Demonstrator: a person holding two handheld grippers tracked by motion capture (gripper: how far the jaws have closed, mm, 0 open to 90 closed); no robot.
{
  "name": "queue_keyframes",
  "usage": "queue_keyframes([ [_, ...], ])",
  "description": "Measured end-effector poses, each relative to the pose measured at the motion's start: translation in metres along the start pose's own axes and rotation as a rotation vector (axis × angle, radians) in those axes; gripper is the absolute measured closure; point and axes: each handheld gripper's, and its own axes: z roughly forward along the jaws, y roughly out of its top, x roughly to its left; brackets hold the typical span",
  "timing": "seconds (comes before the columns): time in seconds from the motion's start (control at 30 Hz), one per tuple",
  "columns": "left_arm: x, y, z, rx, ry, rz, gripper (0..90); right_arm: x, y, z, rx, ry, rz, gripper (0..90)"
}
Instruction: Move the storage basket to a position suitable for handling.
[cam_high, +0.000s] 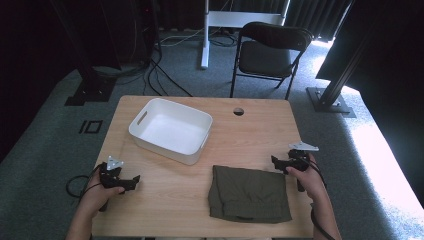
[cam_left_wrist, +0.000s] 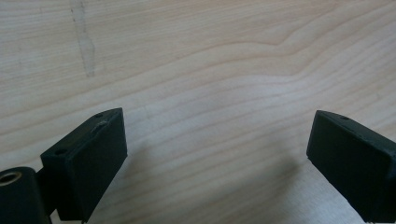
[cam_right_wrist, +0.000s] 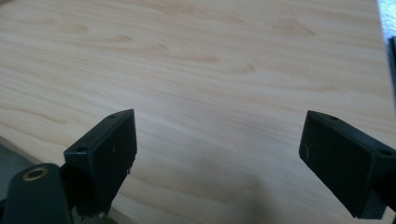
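Olive-green cloth, a folded pair of shorts or trousers (cam_high: 248, 194), lies flat at the near edge of the wooden table (cam_high: 250, 132), a little right of centre, with what looks like a waistband along its front edge. It seems squared up and ready to be lifted, perhaps toward the white plastic bin (cam_high: 171, 130) that stands empty on the far left part of the tabletop, set at a slant with a handle slot in its end wall.

Nearest the garment is the right gripper (cam_high: 280, 162), held just off its upper right corner; in the right gripper view (cam_right_wrist: 217, 156) its jaws stand wide apart over bare wood, grasping nothing. The left gripper (cam_high: 131, 181) rests well apart from the cloth on the left side, and the left gripper view (cam_left_wrist: 217, 158) shows its jaws spread over plain grain too (both hands look parked, one to each side of the work).

Beyond the table a black folding chair (cam_high: 270, 50) stands on grey carpet. No brand, label or writing can be read anywhere.
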Motion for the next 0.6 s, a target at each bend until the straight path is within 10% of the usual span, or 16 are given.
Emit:
queue_keyframes([
  [0.6,0.018,0.029,0.001,-0.026,0.018,0.019,6.2,0.067,0.035,0.014,-0.040,0.107,-0.119,11.1],
])
